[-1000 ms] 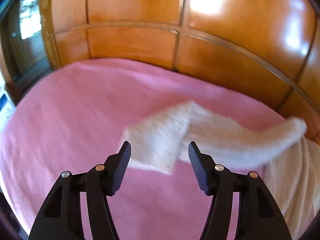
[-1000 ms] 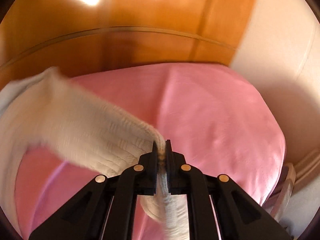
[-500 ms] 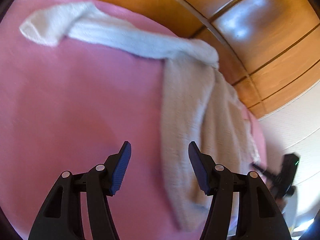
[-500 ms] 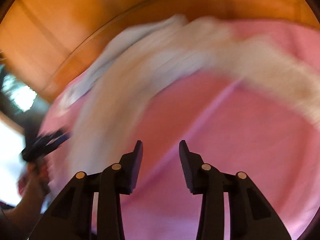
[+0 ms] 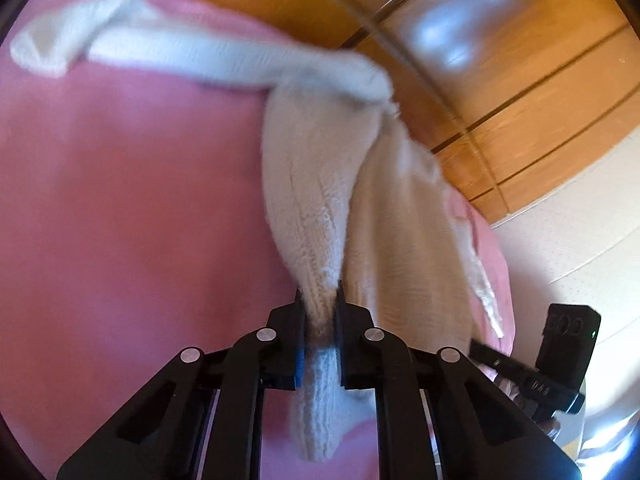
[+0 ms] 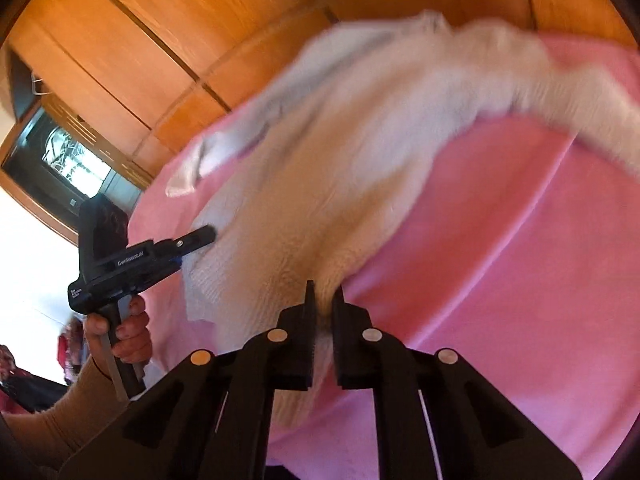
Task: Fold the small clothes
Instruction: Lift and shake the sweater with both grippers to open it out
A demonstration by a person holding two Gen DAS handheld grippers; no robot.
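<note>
— Any writing to read?
— Small print on my left gripper [image 6: 200, 236]; too blurred to make out.
— How many garments?
— One cream knit sweater [image 5: 308, 184], lying on the pink blanket [image 5: 120, 200]. Both my left gripper and right gripper [image 6: 323, 300] are pinched on its hem.

A bed covered with a smooth pink fleece blanket [image 5: 132, 208] carries everything, with glossy orange-brown wooden panelling [image 5: 520, 80] running along its far edge. Lying directly on the blanket is one cream-white knitted garment [image 5: 312, 184], rumpled, one long sleeve [image 5: 168, 50] stretched out flat towards the bed's far side.
</note>
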